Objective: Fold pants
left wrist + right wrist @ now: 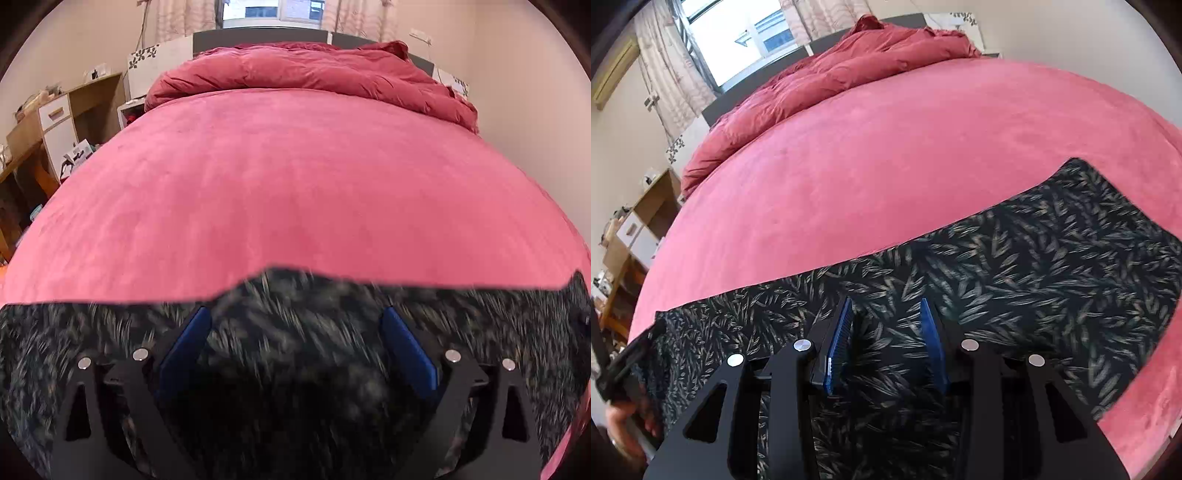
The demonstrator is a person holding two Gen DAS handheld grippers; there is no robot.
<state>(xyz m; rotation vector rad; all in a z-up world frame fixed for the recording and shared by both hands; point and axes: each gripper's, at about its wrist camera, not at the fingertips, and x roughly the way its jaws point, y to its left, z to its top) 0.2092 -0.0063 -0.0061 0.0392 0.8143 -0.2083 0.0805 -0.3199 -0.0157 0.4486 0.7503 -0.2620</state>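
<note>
- Left wrist view: the left hand-held gripper (295, 317) hangs low over the pants (295, 354), its two blue pads (188, 339) spread wide apart with only cloth showing between them.
- Whether those pads touch the fabric I cannot tell, since the dark leaf print is smeared with blur here.
- From this view the pants fill the whole lower part of the picture, their far edge running uneven across the pink bed (295, 177).
- Right wrist view: the right hand-held gripper (886, 314) also stands with its fingers apart above the pants (1034, 258), nothing clamped between them.
- Here the print is sharp: pale leaves on black, the cloth lying flat in a long band across the near side of the bed (886, 147).
- That band reaches from the lower left to a squared end at the upper right.
- At the left edge of this view a hand (628, 424) grips the black body of the other tool, just beside the left end of the pants.
- A crumpled red duvet (306, 70) lies heaped at the head of the bed, well apart from the pants.
- Behind it a window (738, 37) with patterned curtains lets in daylight.
- A wooden shelf unit (59, 118) with white drawers stands beside the bed on the left.
</note>
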